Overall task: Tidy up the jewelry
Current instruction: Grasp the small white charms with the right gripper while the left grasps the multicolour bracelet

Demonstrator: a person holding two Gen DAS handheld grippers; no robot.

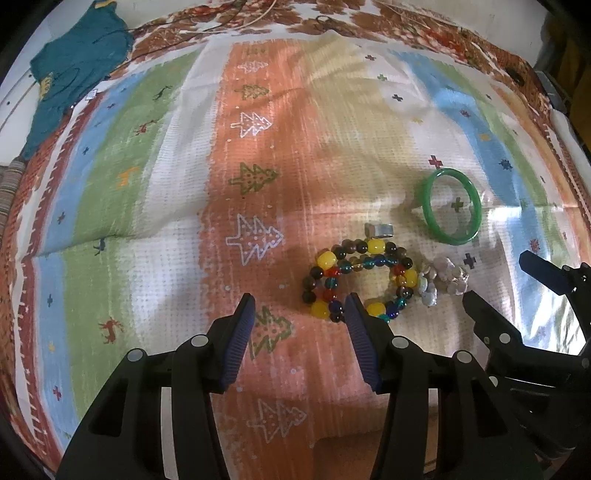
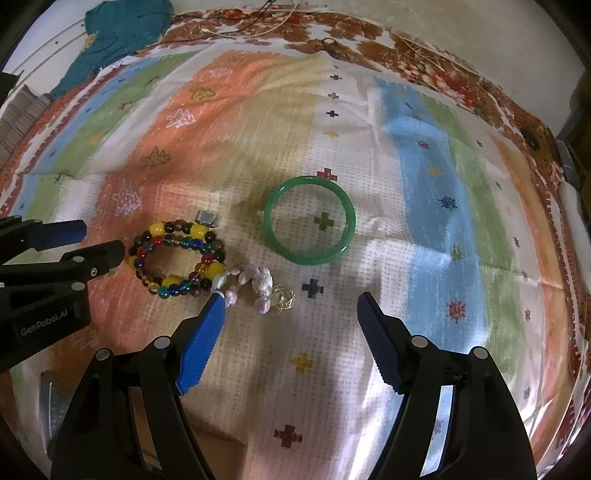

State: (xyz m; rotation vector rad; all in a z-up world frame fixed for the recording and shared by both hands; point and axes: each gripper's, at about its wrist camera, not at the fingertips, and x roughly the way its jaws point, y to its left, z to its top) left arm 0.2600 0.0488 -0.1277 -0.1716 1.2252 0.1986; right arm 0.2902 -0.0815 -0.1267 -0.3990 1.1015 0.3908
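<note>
A multicoloured beaded bracelet (image 1: 358, 280) (image 2: 177, 258) lies coiled on the patterned cloth (image 1: 147, 192). A small silver ring (image 1: 378, 229) (image 2: 207, 218) sits just behind it. A pale shell bracelet (image 1: 443, 278) (image 2: 255, 284) lies to its right. A green bangle (image 1: 451, 205) (image 2: 310, 220) lies flat further right. My left gripper (image 1: 299, 301) is open and empty, just left of the beads. My right gripper (image 2: 291, 299) is open and empty, in front of the shell bracelet; it also shows in the left wrist view (image 1: 495, 277).
A teal garment (image 1: 74, 70) (image 2: 122, 33) lies at the far left corner. A cord (image 2: 258, 26) runs along the far edge of the cloth (image 2: 443, 184). The cloth has creases.
</note>
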